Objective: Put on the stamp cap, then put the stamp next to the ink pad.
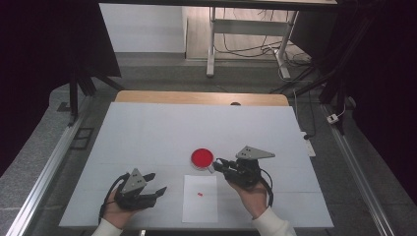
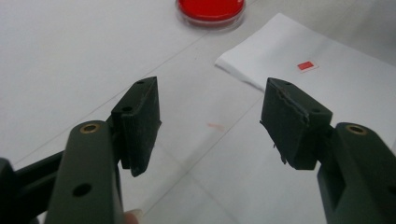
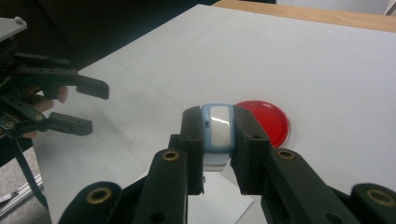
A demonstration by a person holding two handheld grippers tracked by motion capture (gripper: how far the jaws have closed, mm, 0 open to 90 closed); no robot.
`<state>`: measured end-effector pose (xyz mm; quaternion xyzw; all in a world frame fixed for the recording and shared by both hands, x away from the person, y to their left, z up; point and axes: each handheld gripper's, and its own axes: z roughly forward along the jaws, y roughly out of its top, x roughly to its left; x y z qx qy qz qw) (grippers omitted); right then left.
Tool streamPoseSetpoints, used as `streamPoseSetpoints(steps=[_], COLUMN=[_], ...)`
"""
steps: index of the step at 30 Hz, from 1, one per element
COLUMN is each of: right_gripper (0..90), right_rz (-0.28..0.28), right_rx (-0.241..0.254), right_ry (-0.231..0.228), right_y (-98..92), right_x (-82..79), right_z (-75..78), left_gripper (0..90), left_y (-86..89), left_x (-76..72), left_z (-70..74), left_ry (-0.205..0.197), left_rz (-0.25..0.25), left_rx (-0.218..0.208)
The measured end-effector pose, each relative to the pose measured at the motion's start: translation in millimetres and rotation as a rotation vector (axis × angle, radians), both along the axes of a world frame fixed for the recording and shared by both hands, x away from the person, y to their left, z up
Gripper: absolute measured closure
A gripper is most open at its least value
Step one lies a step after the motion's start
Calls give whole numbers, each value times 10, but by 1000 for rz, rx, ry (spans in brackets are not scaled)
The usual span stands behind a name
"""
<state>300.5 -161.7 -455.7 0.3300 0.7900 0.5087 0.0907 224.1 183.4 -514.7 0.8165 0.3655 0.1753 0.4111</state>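
Note:
A shallow red dish (image 1: 202,158) (image 2: 210,9) (image 3: 268,122) sits on the white table top (image 1: 147,132). In front of it lies a white paper sheet (image 1: 200,199) (image 2: 327,93) with a tiny red square (image 1: 200,194) (image 2: 305,66) on it. My right gripper (image 1: 217,163) (image 3: 218,117) is shut on a small blue and white device (image 3: 220,135), held just right of the dish. My left gripper (image 1: 156,182) (image 2: 211,93) (image 3: 95,108) is open and holds nothing, low over the table left of the sheet.
A wooden strip (image 1: 201,97) borders the table's far edge. Metal rails (image 1: 44,172) (image 1: 359,172) run along both sides. Desk legs and cables (image 1: 246,46) stand on the floor beyond.

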Motion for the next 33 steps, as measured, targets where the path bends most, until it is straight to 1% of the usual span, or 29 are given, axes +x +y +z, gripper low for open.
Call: streamPoseSetpoints(steps=[4,6,10,14,15,17,24,30,33], right_gripper=[756,755,755,755,756,756,755,756,755], right_rz=[-6,-7,-8,-8,-7,-11,-25,-48,-57], right_rx=[-3,-11,-19,-26,-33,-34,-73,-101,-129], right_ry=[-4,-7,-13,-25,-26,-27,-51,-59,-57], right_y=[-14,-22,-26,-32,-38,-43,-65,-84,-95], right_x=[15,19,28,42,48,60,107,203,254], right_z=[-1,3,8,7,9,5,-1,-8,-9], left_gripper=[369,367,364,363,363,363,357,357,357], left_y=[106,151,232,305,313,321,317,305,306], left_x=[-44,-65,-100,-106,-103,-96,-96,-90,-88], left_z=[-19,-25,-30,-39,-41,-44,-47,-48,-49], left_ry=[5,7,5,6,4,6,4,4,3], left_rz=[19,31,51,69,72,71,72,70,72], left_rx=[3,3,-2,-6,-4,-4,0,1,2])
